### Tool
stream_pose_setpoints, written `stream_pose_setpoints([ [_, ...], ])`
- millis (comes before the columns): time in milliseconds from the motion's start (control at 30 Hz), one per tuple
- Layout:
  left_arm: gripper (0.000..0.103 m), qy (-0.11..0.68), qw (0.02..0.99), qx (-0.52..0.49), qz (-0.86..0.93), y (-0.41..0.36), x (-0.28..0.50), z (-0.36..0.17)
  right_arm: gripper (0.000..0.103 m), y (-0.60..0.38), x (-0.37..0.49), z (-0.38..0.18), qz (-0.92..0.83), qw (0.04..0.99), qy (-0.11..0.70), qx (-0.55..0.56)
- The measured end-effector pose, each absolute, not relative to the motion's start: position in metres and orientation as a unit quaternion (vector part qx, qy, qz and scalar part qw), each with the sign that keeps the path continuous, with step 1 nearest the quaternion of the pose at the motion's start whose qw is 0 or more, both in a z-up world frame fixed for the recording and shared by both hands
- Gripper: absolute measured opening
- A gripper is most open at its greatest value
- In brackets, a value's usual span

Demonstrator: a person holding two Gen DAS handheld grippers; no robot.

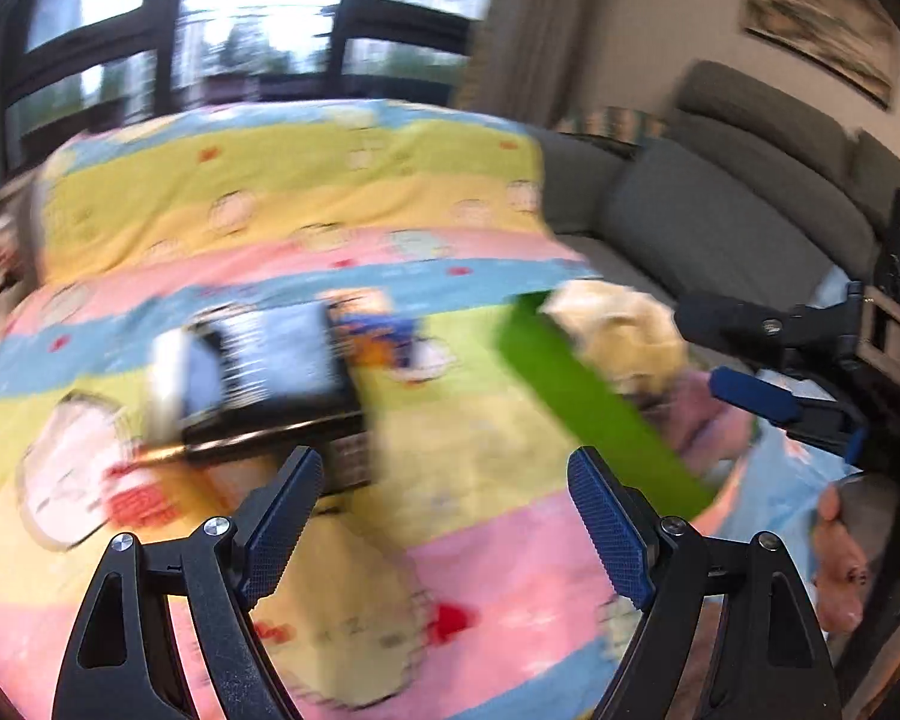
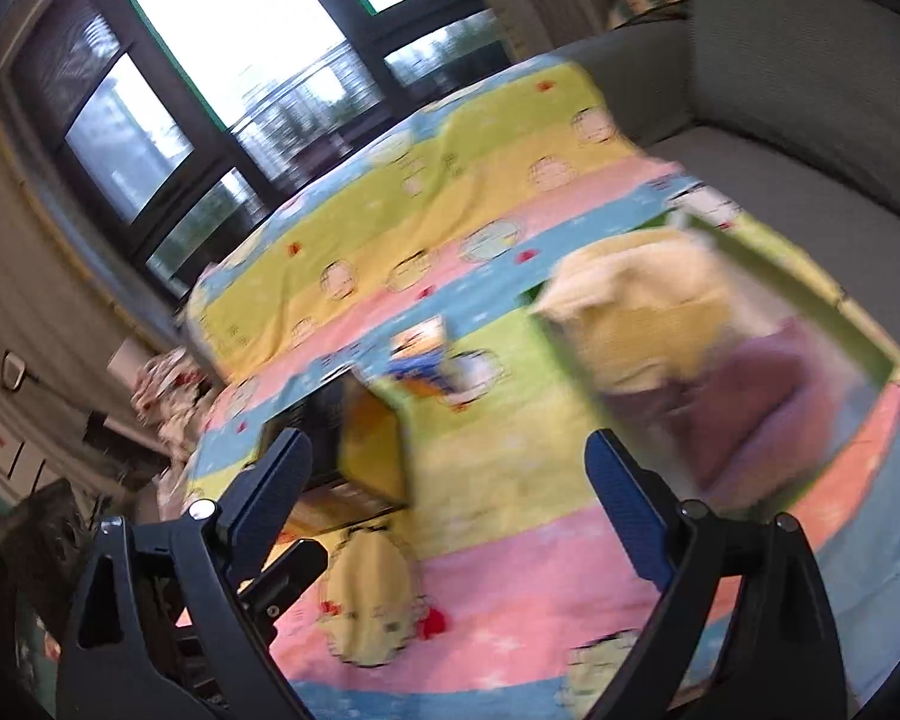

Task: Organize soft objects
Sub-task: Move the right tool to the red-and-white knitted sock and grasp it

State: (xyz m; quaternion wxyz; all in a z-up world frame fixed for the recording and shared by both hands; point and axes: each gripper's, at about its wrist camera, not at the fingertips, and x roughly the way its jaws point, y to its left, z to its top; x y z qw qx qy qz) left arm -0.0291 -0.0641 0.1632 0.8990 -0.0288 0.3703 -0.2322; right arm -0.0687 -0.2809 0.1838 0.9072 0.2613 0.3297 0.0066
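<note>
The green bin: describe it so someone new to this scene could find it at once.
Start from the striped cartoon blanket spread over the grey sofa. On its right side, near the sofa seat, sits the green bin, already holding a cream soft item and a mauve one. Its bright green rim sets it apart from the black basket on the left.

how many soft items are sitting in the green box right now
2, as far as the blur allows: a cream-yellow soft item at the far end of the green box, and a mauve-pink one nearer the camera, touching it. Others may lie hidden beneath.
</note>
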Motion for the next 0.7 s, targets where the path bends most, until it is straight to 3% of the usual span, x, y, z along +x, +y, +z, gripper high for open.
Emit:
stream_pose_setpoints([
  [400, 0.084, 0.424, 0.888, -0.165, -0.063, 0.115, -0.002, 0.100, 0.091, -0.128, 0.001, 0.139, 0.152, 0.858, 0.424, 0.248],
  [567, 0.084, 0.439, 0.879, -0.171, -0.074, 0.127, 0.016, 0.076, 0.077, -0.087, 0.025, 0.118, 0.176, 0.829, 0.465, 0.256],
  [700, 0.084, 0.468, 0.863, -0.170, -0.087, 0.118, 0.041, 0.054, 0.077, -0.080, 0.029, 0.113, 0.172, 0.822, 0.475, 0.264],
])
